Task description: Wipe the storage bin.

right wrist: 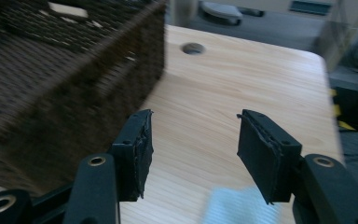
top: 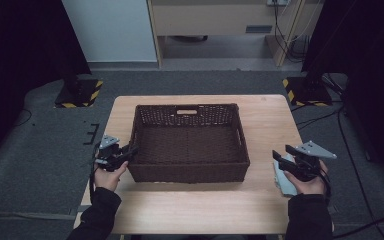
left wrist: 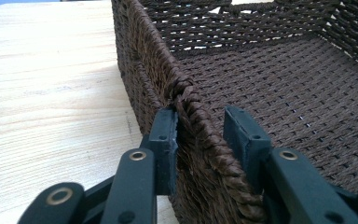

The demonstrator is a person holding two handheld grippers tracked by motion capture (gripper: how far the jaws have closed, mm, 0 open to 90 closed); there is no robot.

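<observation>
A grey carpeted floor surrounds a light wooden table (top: pixel 205 205), with dark curtains at both sides and pale cabinets at the far end. A dark brown wicker basket (top: pixel 189 172) with an empty woven floor sits in the middle of the table, its long side facing the person. At the basket's near left corner, the left gripper (top: pixel 129 151) straddles the braided rim; in the left gripper view the outer pad lies against the outside of the wall (left wrist: pixel 142 70), while the inner pad stands just off the rim, so the jaws are narrowed around the wall without pinching it. Near the table's right edge, well apart from the basket, the right gripper (top: pixel 281 154) is raised above a pale blue cloth (top: pixel 283 181) lying flat on the wood. Its jaws stand wide apart with nothing between them.
</observation>
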